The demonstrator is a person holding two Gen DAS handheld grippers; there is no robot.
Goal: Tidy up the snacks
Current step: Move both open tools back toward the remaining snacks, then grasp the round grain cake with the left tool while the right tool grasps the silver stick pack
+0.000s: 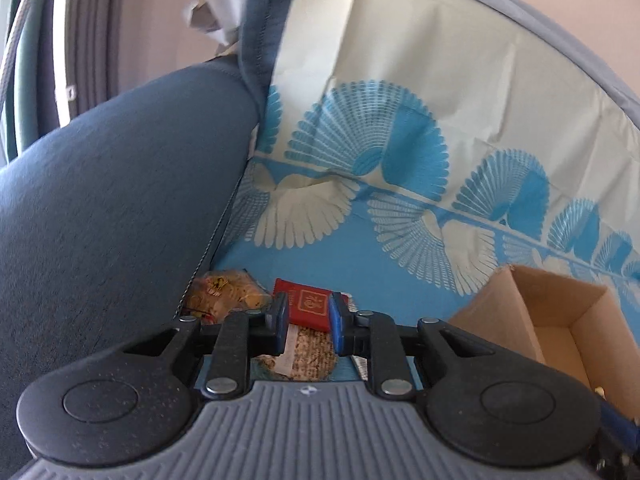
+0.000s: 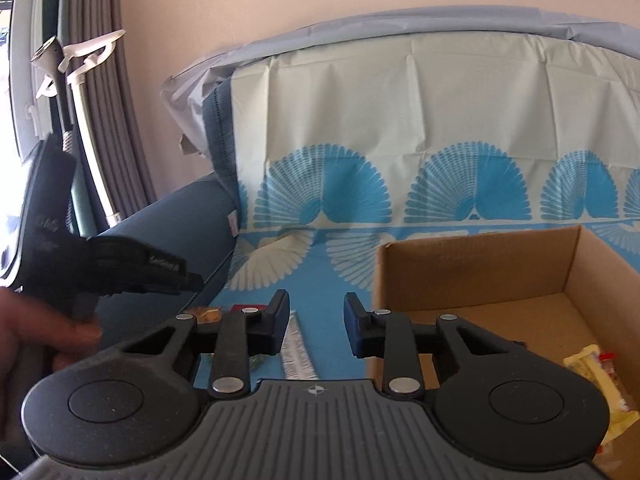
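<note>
The armrest (image 1: 100, 200) fills the left wrist view from 8 to 11 o'clock. At its foot, on the cloth (image 1: 400, 280), lies a crinkly yellow bag (image 1: 228, 292). At 3 o'clock of the bag is the red pack (image 1: 308, 304), with a speckled bar (image 1: 312, 354) at 6 o'clock of the pack.

The red pack looks light, flat and fairly stiff, with a smooth wrapper that may slip, so it is best pinched across a short edge, not the face. The bag looks soft, and its contents may crush; it should be taken by the seam.

The left gripper (image 1: 310, 318) tilts down over the red pack with its jaws drawn narrow. The pack shows in the gap, but its sides run behind the pads, so I cannot tell whether they bite it. In the right wrist view, that gripper sits at 9 o'clock, with a hand (image 2: 24, 332) behind it.

The right gripper (image 2: 316, 322) points slightly down over the cloth beside the box (image 2: 480, 272). Its jaws stand a little apart and hold nothing. A white strip (image 2: 296, 348) lies below the gap. The box stands open at 3 o'clock of both grippers, with a yellow wrapper (image 2: 592, 364) already inside. It is probably the goal for the loose snacks.
</note>
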